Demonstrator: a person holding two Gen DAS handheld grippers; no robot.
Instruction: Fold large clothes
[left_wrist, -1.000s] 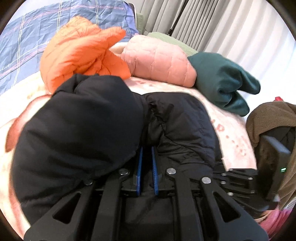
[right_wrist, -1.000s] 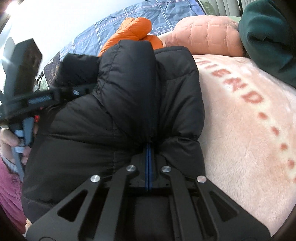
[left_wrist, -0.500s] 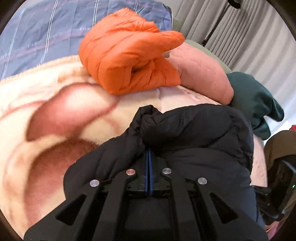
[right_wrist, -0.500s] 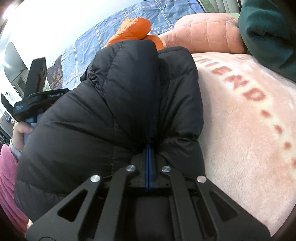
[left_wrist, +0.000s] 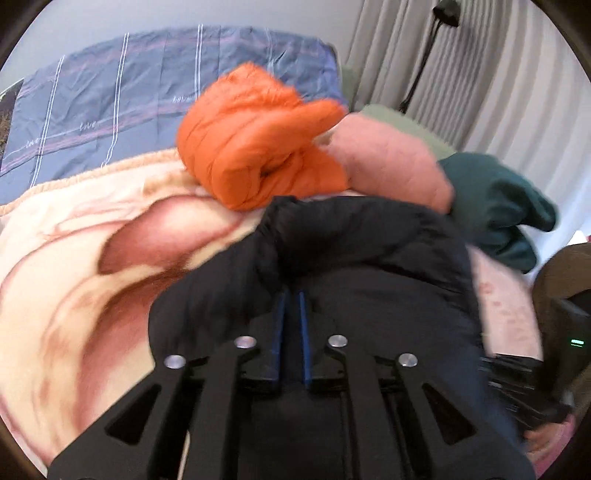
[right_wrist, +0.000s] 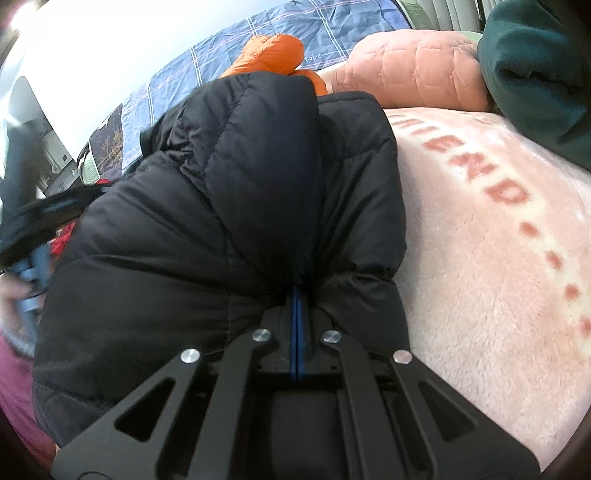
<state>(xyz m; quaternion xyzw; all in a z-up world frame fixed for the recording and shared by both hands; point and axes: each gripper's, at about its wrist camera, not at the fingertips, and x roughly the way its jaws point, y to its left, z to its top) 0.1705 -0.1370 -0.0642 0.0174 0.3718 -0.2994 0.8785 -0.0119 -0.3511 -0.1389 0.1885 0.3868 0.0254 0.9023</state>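
Note:
A black puffer jacket (left_wrist: 369, 251) lies bunched on the pink blanket (right_wrist: 480, 258), folded over itself. My left gripper (left_wrist: 290, 293) sits at its left fold; its jaws are opening, a narrow gap shows between the blue pads, and dark fabric still lies in that gap. In the right wrist view the same jacket (right_wrist: 240, 184) fills the middle. My right gripper (right_wrist: 297, 288) is shut on a pinch of its near edge, pads pressed together. The left tool (right_wrist: 33, 221) appears blurred at that view's left edge, held by a hand.
Folded clothes line the far side: an orange puffer (left_wrist: 255, 140), a pink quilted jacket (left_wrist: 388, 155) and a dark green garment (left_wrist: 495, 199). A brown garment (left_wrist: 561, 266) is at the right. A blue plaid sheet (left_wrist: 110, 103) and curtains (left_wrist: 480, 74) lie behind.
The left gripper's pads, pressed together half a second ago, now stand slightly apart, and the left hand has shifted sideways, blurring its view. The right gripper and its grip are unchanged.

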